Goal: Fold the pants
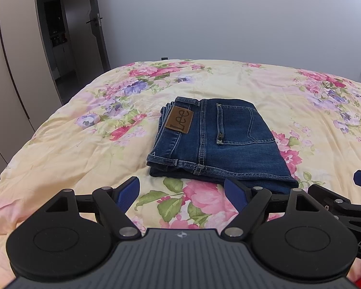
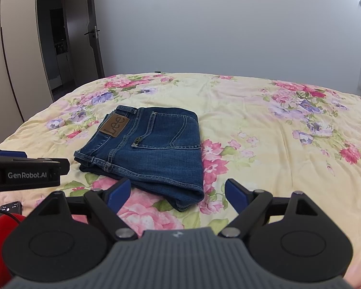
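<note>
Dark-blue folded denim jeans (image 1: 219, 142) are lying ahead of my left gripper (image 1: 181, 190) and right gripper (image 2: 178, 192), both gaping empty, looking heavy, stiff, best pinched at the thick waistband.

Your work surface is a bed (image 1: 60, 149) under a pale yellow quilt printed with pink and purple flowers and green leaves, wrinkled in low soft creases. Near its middle lies a folded pair of dark blue denim jeans (image 1: 219, 144), a compact, roughly square stack, flat on the quilt. The brown leather brand patch (image 1: 179, 120) faces up, with a back pocket (image 1: 243, 125) beside it on the top layer. At the near left edge, in your right wrist view, a small black phone (image 2: 10, 209) with a lit screen rests on the quilt, well apart from the jeans.
</note>
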